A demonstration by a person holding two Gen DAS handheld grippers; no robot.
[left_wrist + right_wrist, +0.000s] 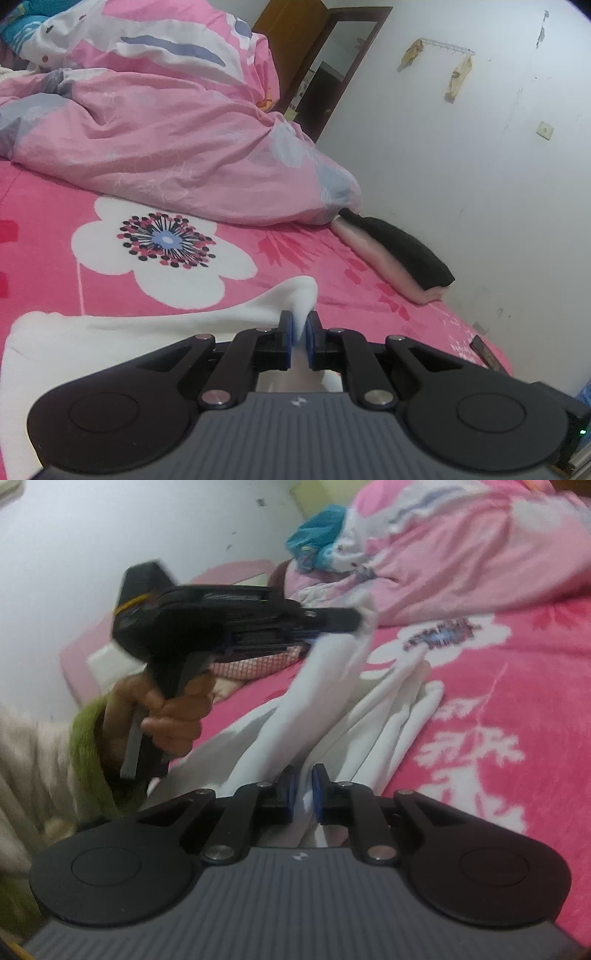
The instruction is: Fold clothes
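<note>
- Left wrist view: left gripper point(300, 328) is clamped on a raised fold of the white garment point(110, 332), which lies across the near part of the pink floral bedsheet point(55, 206).
- Far left: pink duvet point(159, 122), heaped. Far right, beside the wall: folded black cloth point(406, 251) on a pink one.
- Right wrist view: right gripper point(303, 786) pinches a white fold; the image is blurred, so pad contact appears firm only.
- A hand point(173, 712) holds the left gripper's handle, lifting the garment's far corner.

The garment point(110, 332) lies on the bed point(55, 229), quilt point(166, 122) apparently heaped behind it.
</note>
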